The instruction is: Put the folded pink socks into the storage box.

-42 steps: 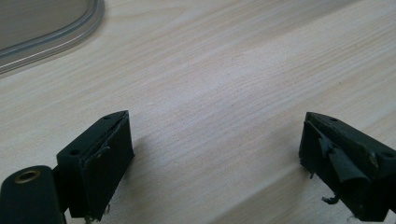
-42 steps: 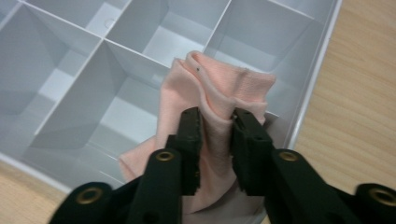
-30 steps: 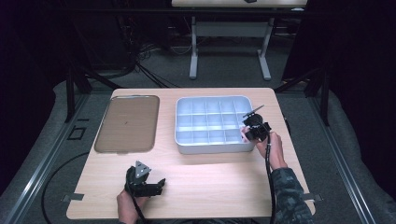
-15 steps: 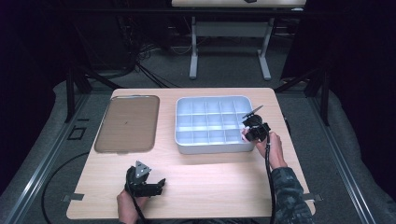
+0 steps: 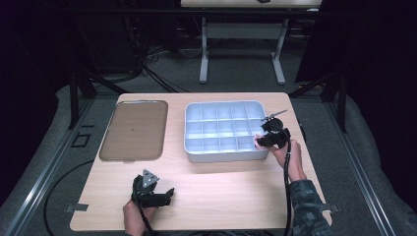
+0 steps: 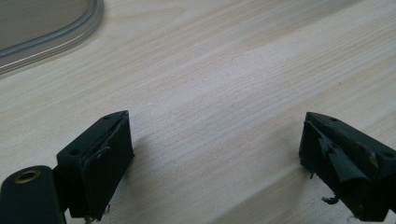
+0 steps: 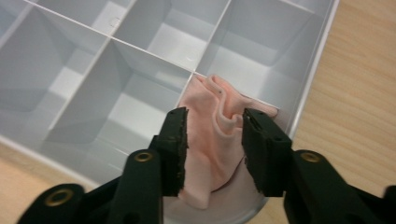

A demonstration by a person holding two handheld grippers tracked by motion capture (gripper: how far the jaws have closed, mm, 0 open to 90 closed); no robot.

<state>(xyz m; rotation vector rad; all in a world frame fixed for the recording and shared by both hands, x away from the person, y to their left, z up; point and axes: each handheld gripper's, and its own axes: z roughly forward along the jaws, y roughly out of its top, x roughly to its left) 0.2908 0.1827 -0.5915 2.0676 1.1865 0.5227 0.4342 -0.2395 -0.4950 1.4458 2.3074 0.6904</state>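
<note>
right gripper view showed the right gripper (image 7: 212, 140) just opening, jaws apart around a pink cloth (image 7: 217, 135) dropped in the divided tray's (image 7: 308, 70) corner cell. left gripper (image 6: 215, 154) sat idle, jaws wide. next, probably a straight lift away without snagging.

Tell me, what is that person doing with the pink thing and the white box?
A person holds a gripper in each hand at a wooden table. The right gripper is over the near right corner compartment of the white divided tray, where a crumpled pink cloth lies. Its jaws have just been opening and the cloth sits loosely between them, so it looks just dropped in. The left gripper rests open over bare table, holding nothing. A flat brown tray sits to the left.
</note>
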